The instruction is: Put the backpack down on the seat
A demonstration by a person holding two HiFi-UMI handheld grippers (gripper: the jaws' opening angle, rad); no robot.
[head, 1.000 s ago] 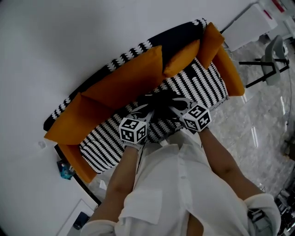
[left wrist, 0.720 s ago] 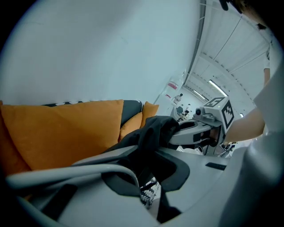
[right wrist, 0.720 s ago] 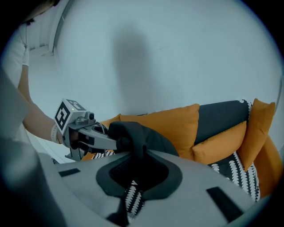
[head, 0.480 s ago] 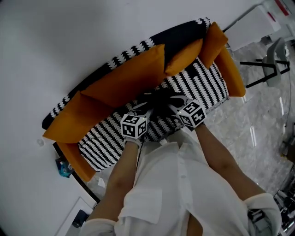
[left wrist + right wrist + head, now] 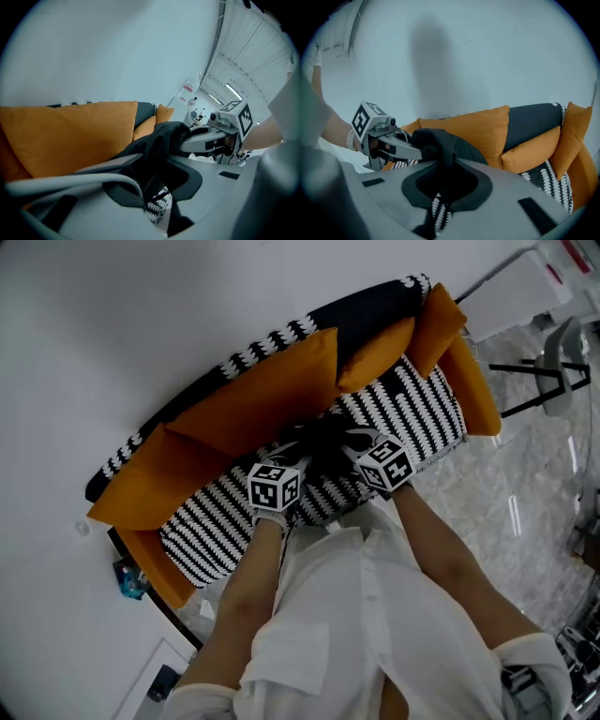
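Both forearms reach out and down, grippers angled at the middle of the seat (image 5: pixel 216 521). Left gripper (image 5: pixel 159 183): jaws have just been opening, slightly apart, backpack (image 5: pixel 161 140) fabric loose between them. Right gripper (image 5: pixel 443 185): pinching backpack fabric. Backpack sits between the two, over the seat, just before the cushions (image 5: pixel 253 395).

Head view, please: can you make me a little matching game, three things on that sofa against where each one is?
1. black fabric backpack
2. orange fabric cushions
3. black-and-white striped seat cushion

A. propped along the sofa's backrest
B. covering the sofa's base
C. over the middle of the seat

Pairs: 1-C, 2-A, 3-B.
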